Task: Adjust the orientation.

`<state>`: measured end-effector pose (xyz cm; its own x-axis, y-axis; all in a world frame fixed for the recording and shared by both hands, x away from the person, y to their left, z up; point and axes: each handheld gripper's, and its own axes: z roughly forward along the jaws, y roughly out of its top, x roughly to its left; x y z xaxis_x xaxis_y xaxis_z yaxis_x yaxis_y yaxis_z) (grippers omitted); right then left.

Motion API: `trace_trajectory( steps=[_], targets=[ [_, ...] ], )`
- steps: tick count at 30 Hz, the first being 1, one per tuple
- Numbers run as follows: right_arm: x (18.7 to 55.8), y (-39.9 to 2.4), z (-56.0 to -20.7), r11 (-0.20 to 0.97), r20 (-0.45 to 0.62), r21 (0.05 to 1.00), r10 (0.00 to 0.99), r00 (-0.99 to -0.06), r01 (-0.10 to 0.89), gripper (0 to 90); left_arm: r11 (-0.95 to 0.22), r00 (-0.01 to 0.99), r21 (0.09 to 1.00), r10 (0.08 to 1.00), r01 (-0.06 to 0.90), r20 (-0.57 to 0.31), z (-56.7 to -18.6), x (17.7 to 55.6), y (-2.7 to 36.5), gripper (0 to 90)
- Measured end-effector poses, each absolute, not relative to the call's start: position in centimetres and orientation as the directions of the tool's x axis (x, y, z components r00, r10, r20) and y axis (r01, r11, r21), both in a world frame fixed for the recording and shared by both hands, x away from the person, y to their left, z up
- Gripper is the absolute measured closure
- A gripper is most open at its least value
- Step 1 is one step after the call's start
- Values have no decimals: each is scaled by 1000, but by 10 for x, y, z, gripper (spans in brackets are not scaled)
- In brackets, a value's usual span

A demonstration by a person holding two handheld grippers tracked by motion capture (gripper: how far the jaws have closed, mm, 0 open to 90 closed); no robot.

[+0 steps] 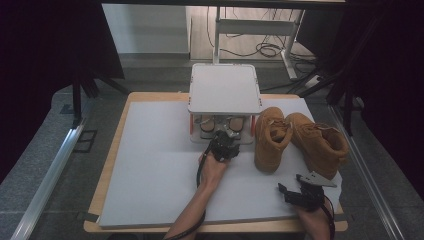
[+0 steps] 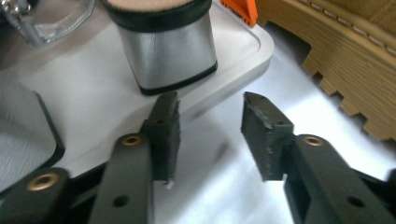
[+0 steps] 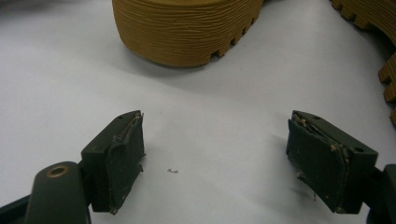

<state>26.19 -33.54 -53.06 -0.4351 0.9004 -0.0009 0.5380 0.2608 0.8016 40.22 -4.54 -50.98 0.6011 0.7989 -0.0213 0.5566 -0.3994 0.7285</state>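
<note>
From the high view, my left gripper (image 1: 223, 145) sits at the front edge of the small white two-level rack (image 1: 225, 89) at the far side of the white-topped bench (image 1: 155, 170), where a pair of silver block-heeled shoes (image 1: 222, 123) rests on the lower shelf; my right gripper (image 1: 300, 192) rests near the bench's front edge, just short of the two tan suede boots (image 1: 297, 140). In the left gripper view, the jaws stand partly apart with nothing between them, and the silver block heel (image 2: 168, 51) stands on the shelf just past the tips; if I pull back carelessly, one jaw could catch that heel and drag or tip the shoe off the shelf. In the right gripper view, the jaws are wide and empty, with the ridged tan boot sole (image 3: 187, 28) ahead, well apart.
</note>
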Motion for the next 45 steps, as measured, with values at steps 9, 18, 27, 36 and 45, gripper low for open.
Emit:
trace_trajectory(
  steps=[9, 18, 27, 36, 45],
  targets=[
    [262, -335, -531, 261, -1, 802, 901, -435, 538, 200, -403, 641, 736, 766, 543, -54, -497, 392, -36, 378],
    [262, -335, -531, 260, -1, 802, 901, -435, 538, 200, -415, 672, 726, 735, 549, -88, -485, 379, -22, 273],
    [262, -335, -531, 259, -1, 802, 901, -434, 538, 199, -430, 697, 745, 714, 509, -64, -476, 364, 0, 237],
    [262, -335, -531, 260, -1, 802, 901, -434, 539, 200, -429, 705, 742, 705, 514, -81, -475, 352, 25, 159],
    [262, -335, -530, 261, -1, 801, 901, -433, 539, 200, -428, 694, 733, 716, 528, -81, -478, 336, 51, 126]
  ],
)
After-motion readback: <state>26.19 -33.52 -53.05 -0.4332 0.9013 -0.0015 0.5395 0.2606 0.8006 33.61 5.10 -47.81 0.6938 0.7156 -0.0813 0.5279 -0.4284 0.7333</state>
